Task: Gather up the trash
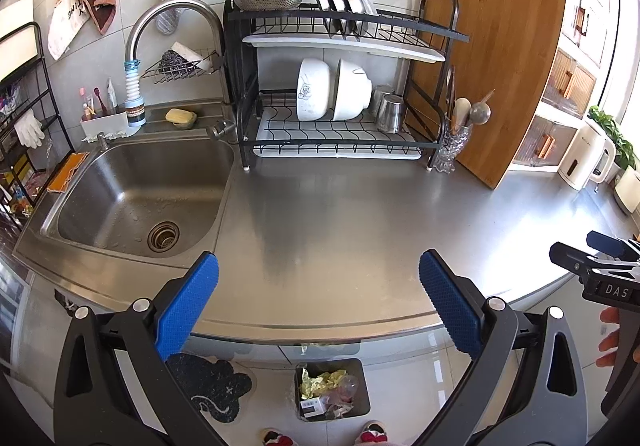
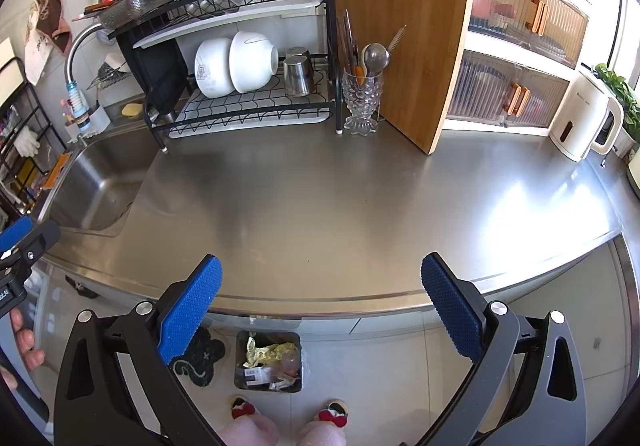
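Already gathered: trash (image 1: 326, 392) lying in the bin (image 1: 362, 378) on the floor, directly below the worktop (image 1: 340, 230) edge. Left gripper (image 1: 318, 304) and right gripper (image 2: 320, 304) both spread wide, empty, hovering above. Bin roughly midway between them, neither clearly nearer.

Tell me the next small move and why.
Probably just draw both grippers back and stop: the counter shows no loose trash, the bin on the floor already holds wrappers, and the left gripper and right gripper are open and hold nothing.
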Demonstrator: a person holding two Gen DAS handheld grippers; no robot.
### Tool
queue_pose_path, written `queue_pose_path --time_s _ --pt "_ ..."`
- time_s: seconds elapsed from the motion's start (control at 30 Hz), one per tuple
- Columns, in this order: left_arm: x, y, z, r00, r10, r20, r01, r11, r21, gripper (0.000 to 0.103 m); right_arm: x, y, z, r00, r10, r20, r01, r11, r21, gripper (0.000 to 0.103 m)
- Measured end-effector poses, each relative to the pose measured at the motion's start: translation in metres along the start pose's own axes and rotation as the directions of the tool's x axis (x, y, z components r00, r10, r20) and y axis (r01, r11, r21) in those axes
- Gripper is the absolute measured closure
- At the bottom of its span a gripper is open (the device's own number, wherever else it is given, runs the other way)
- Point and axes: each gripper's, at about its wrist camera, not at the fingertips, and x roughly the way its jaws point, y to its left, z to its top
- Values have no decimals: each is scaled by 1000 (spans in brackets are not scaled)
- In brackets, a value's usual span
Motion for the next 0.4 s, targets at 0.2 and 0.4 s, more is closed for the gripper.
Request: queue_pose_path --time_s 0.2,0.4 --pt "5 3 -2 999 -3 -33 3 1000 -14 8 0 1 0 1000 2 1 -2 1000 -3 3" --pt "4 3 -4 999 -13 -38 13 1000 -14 8 -2 5 2 1000 -2 6 2 1000 -10 3"
